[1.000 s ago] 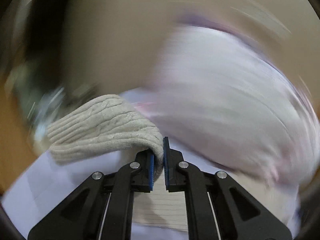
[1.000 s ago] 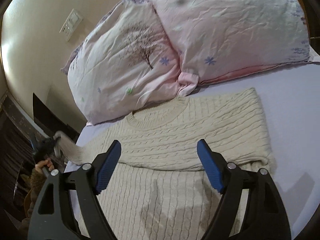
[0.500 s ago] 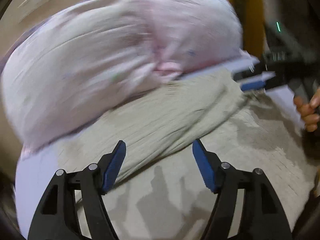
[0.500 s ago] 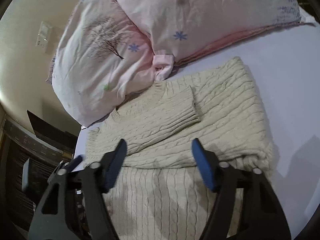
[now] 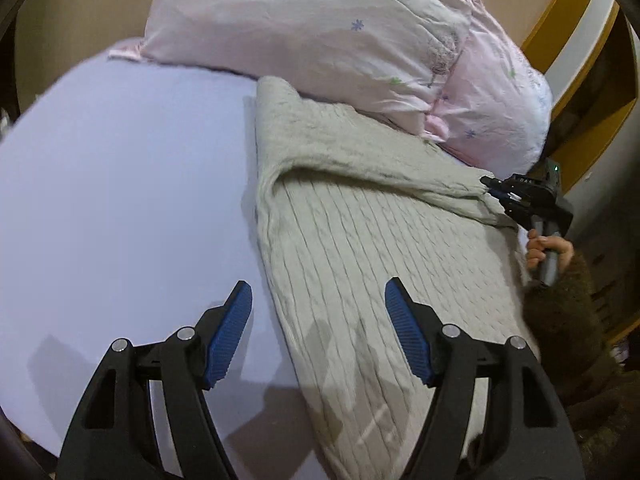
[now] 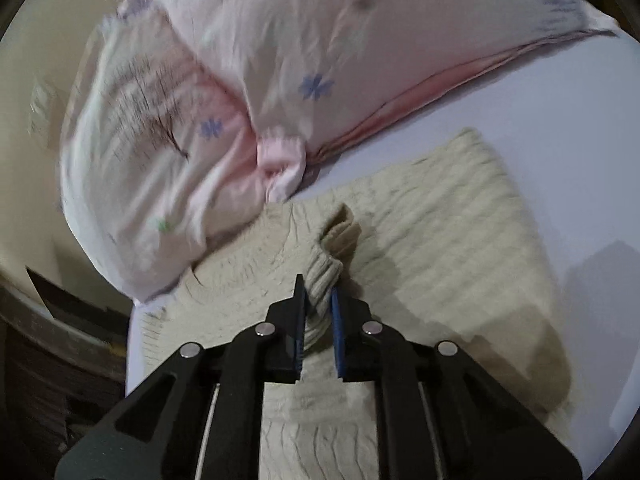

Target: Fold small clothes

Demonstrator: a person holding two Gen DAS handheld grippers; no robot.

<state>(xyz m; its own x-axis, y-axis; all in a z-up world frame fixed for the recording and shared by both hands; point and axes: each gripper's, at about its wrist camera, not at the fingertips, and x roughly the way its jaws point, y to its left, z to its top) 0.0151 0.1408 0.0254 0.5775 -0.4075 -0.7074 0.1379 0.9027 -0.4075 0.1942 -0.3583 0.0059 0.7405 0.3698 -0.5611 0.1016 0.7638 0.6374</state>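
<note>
The sweater lies on the bed just below the pillows. Right claw pinches its cuff; left claw hangs spread. Soft, floppy knit: best gripped by the ribbed edges.

Left tongs spread wide, empty. Right tongs clamped on sleeve cuff, hand gripping handle.

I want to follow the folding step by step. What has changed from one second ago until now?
The left tongs let go of the sleeve cuff and now hang open over the sweater edge. The right tongs, open a second ago, have shut on that cuff, which now lies across the sweater's chest. The pillows and the sheet stayed as they were.
</note>
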